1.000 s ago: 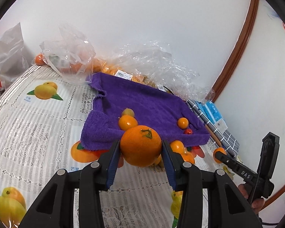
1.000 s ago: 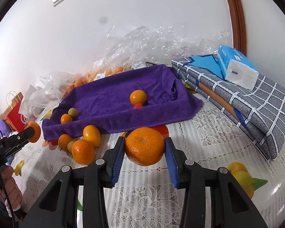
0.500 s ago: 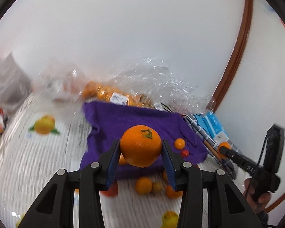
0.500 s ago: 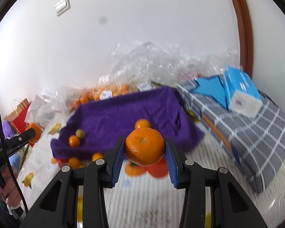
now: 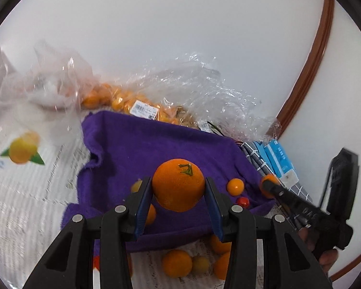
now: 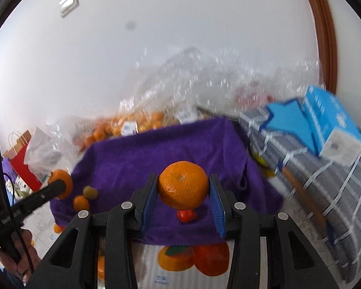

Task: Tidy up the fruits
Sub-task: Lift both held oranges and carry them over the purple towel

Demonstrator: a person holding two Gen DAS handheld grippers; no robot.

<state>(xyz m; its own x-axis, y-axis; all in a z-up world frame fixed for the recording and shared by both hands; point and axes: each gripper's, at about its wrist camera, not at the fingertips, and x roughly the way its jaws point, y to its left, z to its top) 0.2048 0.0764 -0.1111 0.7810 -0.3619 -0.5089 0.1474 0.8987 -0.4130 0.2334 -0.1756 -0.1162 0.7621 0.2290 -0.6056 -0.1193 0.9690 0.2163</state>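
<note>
My left gripper (image 5: 178, 198) is shut on a large orange (image 5: 178, 184) with a green stem, held in the air over the purple towel (image 5: 137, 149). My right gripper (image 6: 183, 200) is shut on another large orange (image 6: 183, 185), also above the purple towel (image 6: 156, 154). On the towel lie a small orange fruit (image 5: 235, 186), a red cherry tomato (image 5: 242, 201) and a yellowish small fruit (image 5: 136, 185). Several oranges (image 5: 177, 263) lie on the tablecloth in front of the towel. Each view shows the other gripper at its edge with its orange.
Clear plastic bags (image 5: 204, 91) with many small oranges (image 5: 122, 101) sit behind the towel against the white wall. A grey checked bundle (image 6: 325, 187) with a blue tissue pack (image 6: 329, 122) lies to the right. A red paper bag (image 6: 19, 161) stands at far left.
Both grippers have moved forward and slightly up with their oranges, from over the tablecloth's front to over the purple towel. The loose oranges now lie below and behind the fingertips.
</note>
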